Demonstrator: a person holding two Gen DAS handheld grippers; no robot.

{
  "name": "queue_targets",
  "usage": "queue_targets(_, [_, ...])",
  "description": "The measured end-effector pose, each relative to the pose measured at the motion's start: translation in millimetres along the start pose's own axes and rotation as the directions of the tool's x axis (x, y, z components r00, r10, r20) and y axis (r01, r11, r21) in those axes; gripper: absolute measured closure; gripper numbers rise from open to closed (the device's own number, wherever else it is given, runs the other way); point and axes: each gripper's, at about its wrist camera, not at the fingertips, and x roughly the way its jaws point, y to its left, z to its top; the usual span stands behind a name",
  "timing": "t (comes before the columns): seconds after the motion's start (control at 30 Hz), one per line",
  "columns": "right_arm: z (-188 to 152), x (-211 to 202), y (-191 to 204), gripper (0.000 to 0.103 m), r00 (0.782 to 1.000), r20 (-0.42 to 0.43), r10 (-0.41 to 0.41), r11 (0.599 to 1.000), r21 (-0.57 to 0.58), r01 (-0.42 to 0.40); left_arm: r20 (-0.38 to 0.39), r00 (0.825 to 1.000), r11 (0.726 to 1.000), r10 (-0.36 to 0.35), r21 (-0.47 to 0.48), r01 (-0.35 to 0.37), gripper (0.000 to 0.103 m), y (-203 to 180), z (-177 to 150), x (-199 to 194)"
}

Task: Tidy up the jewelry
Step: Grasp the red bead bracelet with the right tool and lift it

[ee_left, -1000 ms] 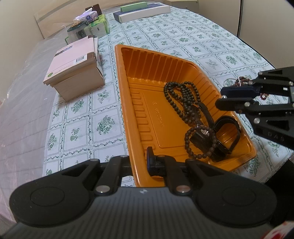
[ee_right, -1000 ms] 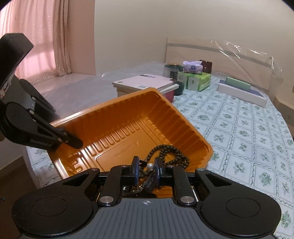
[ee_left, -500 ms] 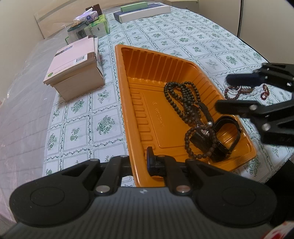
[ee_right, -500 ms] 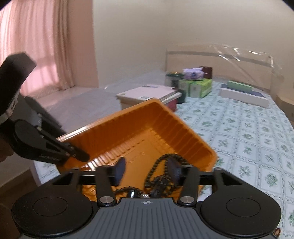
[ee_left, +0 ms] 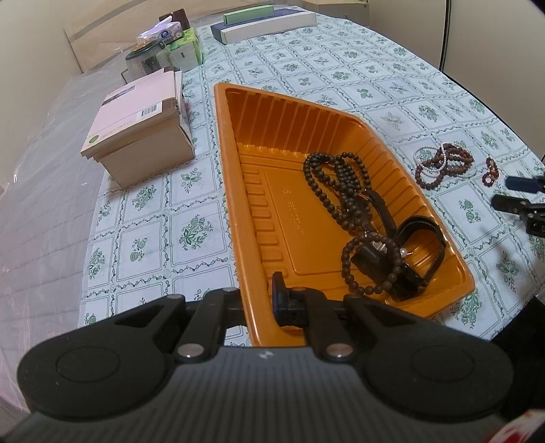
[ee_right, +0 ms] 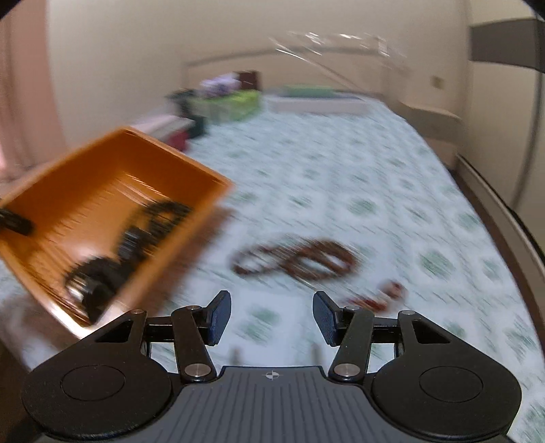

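Observation:
An orange tray (ee_left: 259, 218) lies on the patterned cloth. It holds a long dark bead necklace (ee_left: 335, 185), a black watch (ee_left: 408, 259) and a small bead bracelet (ee_left: 369, 269). My left gripper (ee_left: 262, 300) is shut on the tray's near rim. Brown and white bead bracelets (ee_left: 442, 163) and a small red bracelet (ee_left: 490, 172) lie on the cloth right of the tray. My right gripper (ee_right: 270, 315) is open and empty over the cloth, near the brown bracelets (ee_right: 299, 260) and the red one (ee_right: 378, 296); it also shows in the left wrist view (ee_left: 517, 194). The right wrist view is blurred.
A stack of boxes (ee_left: 136, 129) stands left of the tray. Tissue boxes and a jar (ee_left: 163, 51) stand behind it, and long flat boxes (ee_left: 265, 20) lie at the far edge. The tray (ee_right: 112, 218) is at the left in the right wrist view.
My right gripper opened over the tray, let a bead bracelet drop in, and swung right toward the bracelets on the cloth. The left gripper has not moved.

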Motion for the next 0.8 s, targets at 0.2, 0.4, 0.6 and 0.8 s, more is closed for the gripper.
queue_targets(0.2, [-14.5, -3.5, -43.6, 0.049, 0.993, -0.032, -0.112, 0.991, 0.070, 0.114, 0.000, 1.000, 1.000, 0.000, 0.001, 0.000, 0.095, 0.3, -0.1, 0.0])
queue_targets(0.4, [-5.2, 5.1, -61.7, 0.050, 0.991, -0.029, -0.134, 0.986, 0.096, 0.136, -0.001, 1.000, 1.000, 0.000, 0.000, 0.000, 0.095, 0.3, -0.3, 0.0])
queue_targets(0.6, [4.6, 26.3, -54.2, 0.070, 0.992, -0.039, -0.119, 0.993, -0.014, 0.119, 0.000, 1.000, 1.000, 0.000, 0.000, 0.000, 0.095, 0.3, -0.4, 0.0])
queue_targets(0.8, [2.0, 45.1, -47.6, 0.084, 0.987, -0.061, -0.146, 0.983, -0.119, 0.138, 0.000, 1.000, 1.000, 0.000, 0.000, 0.000, 0.095, 0.6, -0.1, -0.2])
